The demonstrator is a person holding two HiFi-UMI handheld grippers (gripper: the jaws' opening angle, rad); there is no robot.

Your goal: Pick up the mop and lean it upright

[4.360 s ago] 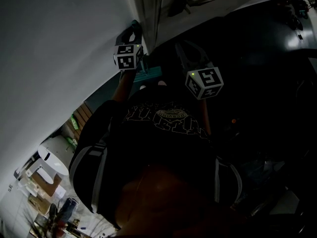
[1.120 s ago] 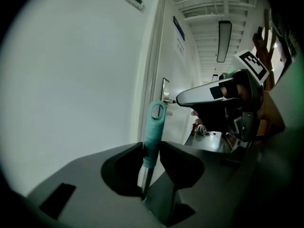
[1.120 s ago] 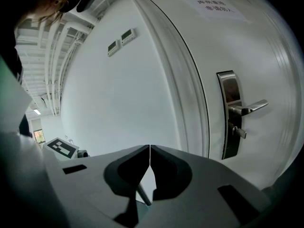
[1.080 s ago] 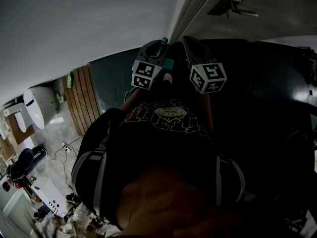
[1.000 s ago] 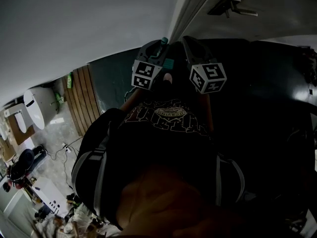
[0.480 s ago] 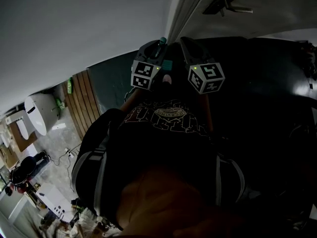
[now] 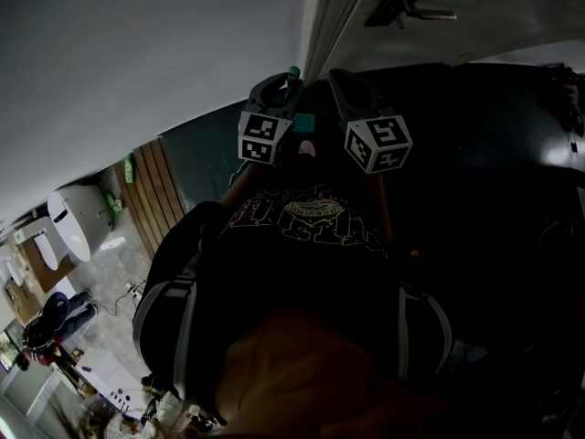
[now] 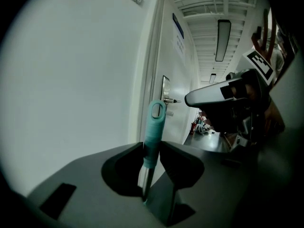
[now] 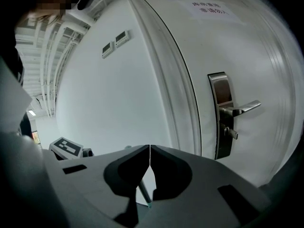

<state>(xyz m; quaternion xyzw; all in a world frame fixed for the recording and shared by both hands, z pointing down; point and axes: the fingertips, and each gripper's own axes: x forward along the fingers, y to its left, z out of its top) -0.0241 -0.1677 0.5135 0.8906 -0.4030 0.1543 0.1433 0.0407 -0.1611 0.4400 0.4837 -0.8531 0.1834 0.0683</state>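
Observation:
The mop stands upright by the white wall. Its teal handle end [image 8: 154, 127], with a hanging loop, sticks up between the jaws of my left gripper [image 8: 151, 148], which is shut on it. In the head view the left gripper [image 7: 274, 91] is close to the door frame, the handle tip [image 7: 293, 71] shows above it and the teal mop head [image 7: 304, 122] below it. My right gripper [image 7: 343, 85] is just to the right, its jaws [image 9: 150, 148] shut with nothing between them. A bit of the mop pole [image 9: 142, 191] shows under them.
A white door with a metal lever handle [image 9: 235, 109] and a paper notice [image 9: 206, 7] is straight ahead. The door frame [image 7: 320, 16] runs up beside the grippers. Wooden slats [image 7: 151, 199] and a white rounded object [image 7: 73, 222] lie on the floor at the left.
Since the earliest frame the left gripper and the mop have come right, from the wall to beside the door frame. Over the last second both grippers barely moved; only the head view drifted.

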